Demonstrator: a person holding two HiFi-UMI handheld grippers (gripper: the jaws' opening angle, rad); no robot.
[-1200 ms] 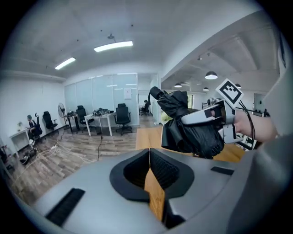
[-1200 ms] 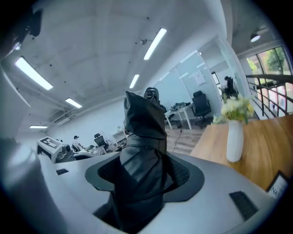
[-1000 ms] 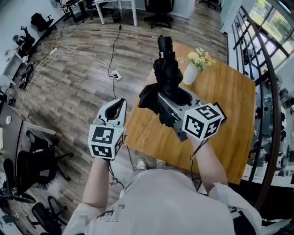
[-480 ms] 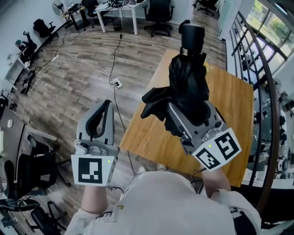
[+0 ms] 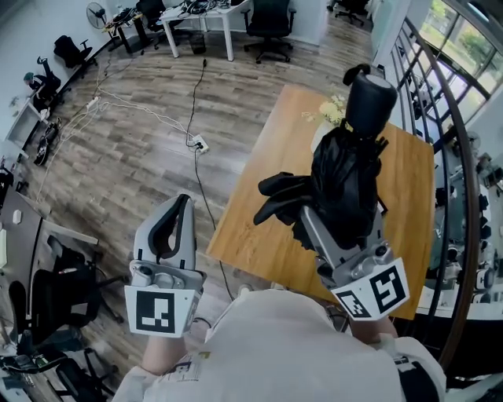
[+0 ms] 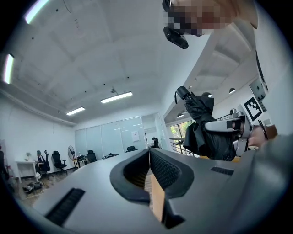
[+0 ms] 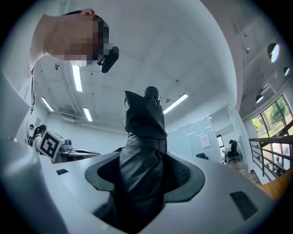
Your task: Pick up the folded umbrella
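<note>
The folded black umbrella point(image 5: 346, 180) hangs in the air above the wooden table point(image 5: 251, 212), its thick handle point(image 5: 369, 98) pointing away from me. My right gripper point(image 5: 334, 224) is shut on its fabric body. In the right gripper view the umbrella point(image 7: 144, 137) fills the gap between the jaws, and both pads press on it. My left gripper point(image 5: 171, 228) floats left of the table over the floor, its jaws shut with nothing in them. In the left gripper view the tips point(image 6: 149, 157) meet, and the umbrella point(image 6: 206, 132) shows at the right.
A white vase of flowers point(image 5: 328, 118) stands on the table, partly hidden behind the umbrella. Cables and a power strip point(image 5: 196, 137) lie on the wood floor. Office chairs point(image 5: 271, 16) and desks stand at the back. A railing point(image 5: 464, 180) runs along the right.
Both grippers have risen toward the camera. The right one has carried the umbrella up off the table and swung its handle to the right. The left gripper stays shut.
</note>
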